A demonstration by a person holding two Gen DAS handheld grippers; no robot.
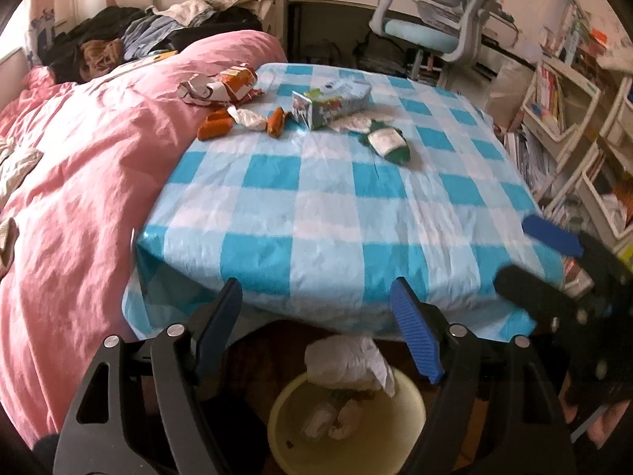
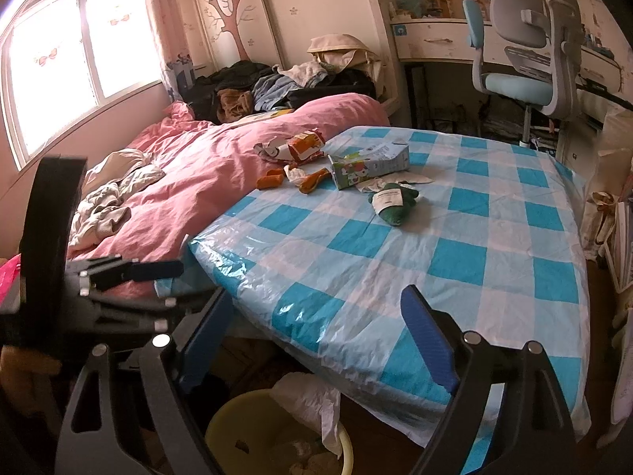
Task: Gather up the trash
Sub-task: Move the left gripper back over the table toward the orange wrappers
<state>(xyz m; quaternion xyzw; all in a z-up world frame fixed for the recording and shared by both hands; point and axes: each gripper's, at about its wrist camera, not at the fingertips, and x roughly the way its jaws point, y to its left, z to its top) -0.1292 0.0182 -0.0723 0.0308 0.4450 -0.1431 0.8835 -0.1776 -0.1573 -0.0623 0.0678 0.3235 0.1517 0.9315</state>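
Trash lies at the far side of the blue-checked table [image 1: 324, 206]: a milk carton [image 1: 330, 103], an orange snack bag [image 1: 233, 86], two orange wrappers [image 1: 215, 126], a white crumpled wrapper [image 1: 247, 116] and a green packet [image 1: 387, 142]. The same carton [image 2: 368, 165] and green packet [image 2: 393, 202] show in the right wrist view. A yellow bin [image 1: 344, 423] with crumpled paper sits on the floor under the near edge. My left gripper [image 1: 316, 324] is open and empty above the bin. My right gripper [image 2: 316, 340] is open and empty at the near edge; it also shows in the left wrist view [image 1: 550, 253].
A bed with a pink duvet [image 1: 79, 166] and piled clothes [image 1: 130, 35] borders the table's left. A desk chair [image 1: 435, 19] stands beyond the table. Shelves with books [image 1: 561, 111] are on the right. A window [image 2: 67, 59] is at far left.
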